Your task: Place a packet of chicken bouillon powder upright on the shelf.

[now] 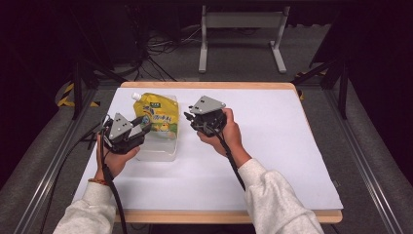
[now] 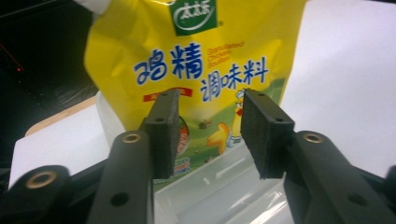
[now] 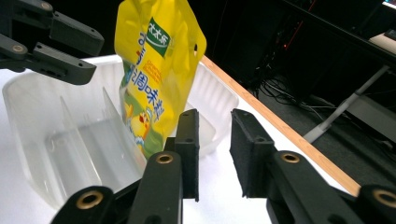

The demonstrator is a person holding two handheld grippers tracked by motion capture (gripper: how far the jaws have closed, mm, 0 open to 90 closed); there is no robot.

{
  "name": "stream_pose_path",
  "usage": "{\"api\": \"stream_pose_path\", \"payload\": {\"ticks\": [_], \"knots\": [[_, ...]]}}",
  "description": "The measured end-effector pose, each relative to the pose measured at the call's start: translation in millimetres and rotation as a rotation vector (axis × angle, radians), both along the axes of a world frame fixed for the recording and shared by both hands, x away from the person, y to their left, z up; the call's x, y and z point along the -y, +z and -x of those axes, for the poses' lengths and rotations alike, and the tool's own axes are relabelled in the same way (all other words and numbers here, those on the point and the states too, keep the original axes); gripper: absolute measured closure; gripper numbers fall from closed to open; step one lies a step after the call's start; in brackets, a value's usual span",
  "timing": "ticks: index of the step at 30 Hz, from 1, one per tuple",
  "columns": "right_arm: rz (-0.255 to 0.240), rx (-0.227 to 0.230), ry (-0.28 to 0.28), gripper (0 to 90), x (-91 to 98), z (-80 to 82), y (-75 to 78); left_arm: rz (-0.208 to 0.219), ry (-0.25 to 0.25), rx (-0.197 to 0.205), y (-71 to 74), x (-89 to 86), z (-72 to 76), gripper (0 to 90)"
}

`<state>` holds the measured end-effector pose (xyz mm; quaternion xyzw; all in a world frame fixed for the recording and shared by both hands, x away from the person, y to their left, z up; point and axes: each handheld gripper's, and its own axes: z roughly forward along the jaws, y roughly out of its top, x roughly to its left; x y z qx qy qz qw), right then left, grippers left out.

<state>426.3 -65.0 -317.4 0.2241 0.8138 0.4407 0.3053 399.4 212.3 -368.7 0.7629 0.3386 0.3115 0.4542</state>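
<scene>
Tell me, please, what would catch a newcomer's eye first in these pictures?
The bright yellow pouch with a white spout stands upright in a clear plastic bin at the table's left. The left gripper and right gripper flank it, both with jaws apart and nothing between them.

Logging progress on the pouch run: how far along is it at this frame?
Done: the yellow pouch stands upright inside the clear plastic bin, beside its divider. In hand: nothing; the left hand-held gripper has open jaws in front of the pouch, and the right hand-held gripper is open beside the bin. Left: probably just backing both away.
</scene>
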Motion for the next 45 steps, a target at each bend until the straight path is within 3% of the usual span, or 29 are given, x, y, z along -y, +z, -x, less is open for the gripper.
{"api": "stream_pose_path", "payload": {"ticks": [6, 12, 21, 30, 36, 39, 45], "knots": [[0.015, -0.020, -0.003, 66.9, 10.2, 1.6, -0.2, -0.021, 0.004, -0.008, -0.9, 11.8, 9.6, 48.0], [0.062, -0.032, -0.036, 62.3, 26.7, -1.7, -4.9, -0.031, -0.005, -0.005, -2.1, 18.2, 20.1, 38.7], [0.063, -0.050, -0.075, 55.4, 50.5, -3.4, -13.1, -0.057, -0.017, -0.012, -7.5, 26.3, 31.4, 27.6], [0.074, -0.057, -0.111, 49.4, 74.7, -1.1, -20.3, -0.072, -0.067, -0.023, -9.9, 39.4, 39.4, 18.6], [0.091, -0.066, -0.137, 46.5, 92.8, 2.3, -24.8, -0.027, -0.123, -0.057, -11.2, 47.8, 42.7, 13.3], [0.100, -0.059, -0.140, 45.6, 101.5, 5.0, -25.1, -0.045, -0.133, -0.054, -11.6, 51.9, 45.0, 11.6], [0.116, -0.070, -0.152, 42.8, 123.3, 12.0, -28.9, -0.036, -0.153, -0.068, -14.2, 58.2, 47.2, 9.3]]}}
